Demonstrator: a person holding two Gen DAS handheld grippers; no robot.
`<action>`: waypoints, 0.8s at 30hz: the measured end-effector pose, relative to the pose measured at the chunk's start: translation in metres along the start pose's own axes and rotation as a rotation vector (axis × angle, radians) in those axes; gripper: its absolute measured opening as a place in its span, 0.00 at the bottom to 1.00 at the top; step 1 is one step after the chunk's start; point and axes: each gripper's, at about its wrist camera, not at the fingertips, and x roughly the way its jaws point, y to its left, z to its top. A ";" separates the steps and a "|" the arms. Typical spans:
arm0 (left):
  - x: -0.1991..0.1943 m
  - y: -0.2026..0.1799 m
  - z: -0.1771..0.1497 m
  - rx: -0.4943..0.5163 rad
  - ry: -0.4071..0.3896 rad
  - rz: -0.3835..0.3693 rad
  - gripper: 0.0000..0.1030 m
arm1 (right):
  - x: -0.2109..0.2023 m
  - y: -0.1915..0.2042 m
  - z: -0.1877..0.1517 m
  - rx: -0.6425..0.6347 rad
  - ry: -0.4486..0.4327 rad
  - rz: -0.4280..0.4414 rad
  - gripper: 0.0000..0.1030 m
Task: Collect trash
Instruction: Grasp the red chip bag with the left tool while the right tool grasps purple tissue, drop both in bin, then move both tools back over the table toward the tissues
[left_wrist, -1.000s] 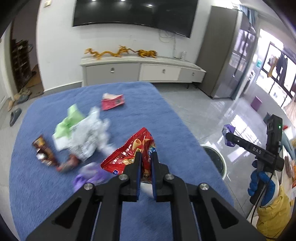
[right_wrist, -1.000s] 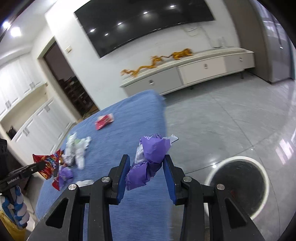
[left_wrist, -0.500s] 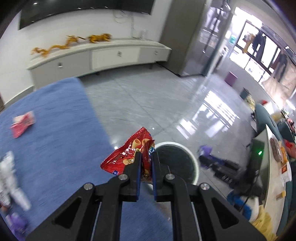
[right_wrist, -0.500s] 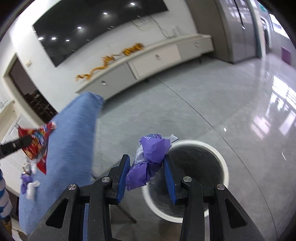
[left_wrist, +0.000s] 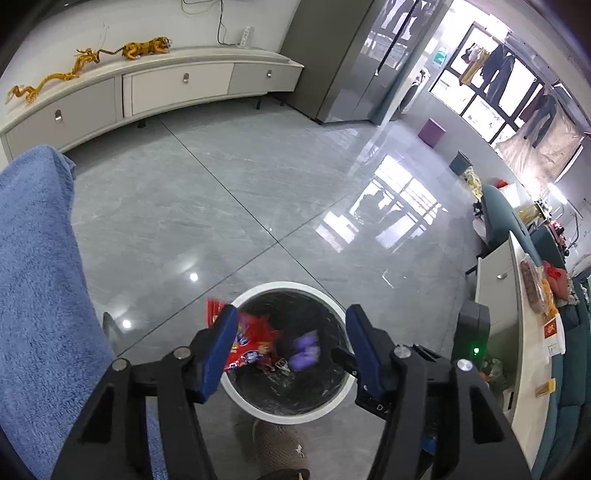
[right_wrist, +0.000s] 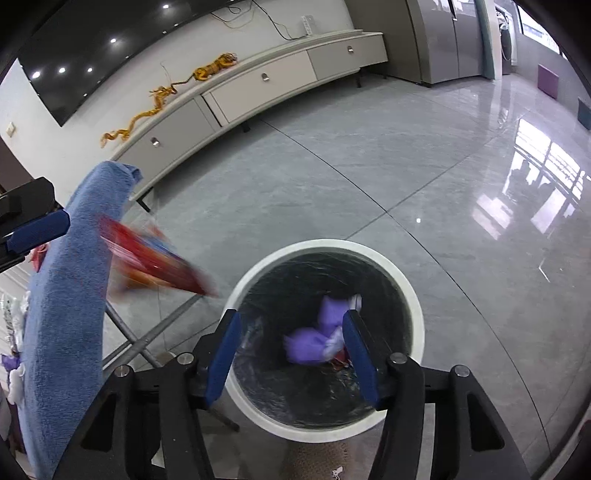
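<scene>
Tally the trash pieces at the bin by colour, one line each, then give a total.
Red snack bag: 1
Purple wrapper: 1
Total: 2, both loose at the white bin, neither held by the left tool or the right tool.

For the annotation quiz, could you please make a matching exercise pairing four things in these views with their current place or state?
Things:
1. red snack bag
2. purple wrapper
3. left gripper
4. blue cloth

States:
A. jaws open, empty, above the trash bin
B. blurred, in mid-air beside the bin rim
C. draped over the table
D. inside the bin opening, blurred

Pairs: 1-B, 2-D, 3-A, 4-C
</scene>
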 end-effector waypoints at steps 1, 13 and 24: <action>-0.002 0.001 -0.001 -0.002 0.001 -0.005 0.57 | -0.001 0.000 0.000 0.000 0.001 -0.007 0.54; -0.087 0.016 -0.026 0.000 -0.184 0.114 0.57 | -0.047 0.048 0.006 -0.091 -0.077 -0.011 0.54; -0.186 0.059 -0.076 -0.027 -0.317 0.280 0.57 | -0.104 0.148 0.001 -0.290 -0.162 0.084 0.54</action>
